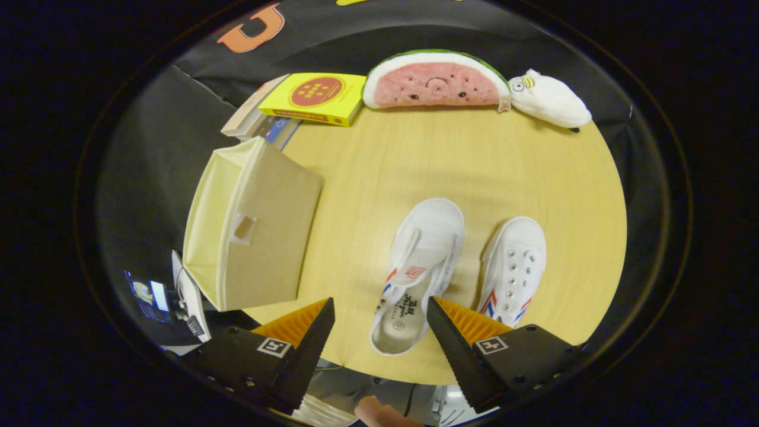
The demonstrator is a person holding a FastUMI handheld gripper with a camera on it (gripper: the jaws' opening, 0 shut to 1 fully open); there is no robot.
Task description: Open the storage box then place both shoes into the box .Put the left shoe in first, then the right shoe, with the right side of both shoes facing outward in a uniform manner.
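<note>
Two white canvas shoes with red and blue stripes lie side by side on the wooden table [474, 166], toes pointing away from me. The nearer shoe [418, 273] has its heel opening between my fingertips, a little below them. The other shoe [513, 270] lies just beyond my right-hand finger [459, 332]. A beige fabric storage box [252, 228] with a small handle cut-out stands at the table's edge, beyond my left-hand finger [308, 332]; its lid side is shut. My gripper [379, 308] hovers over the table's near edge, open, holding nothing.
At the table's far side lie a yellow book [314, 98] on a stack of books, a watermelon plush [436, 80] and a white plush toy [548, 98]. A person's fingertip [379, 412] shows below the gripper. Bare tabletop lies between the shoes and the plush toys.
</note>
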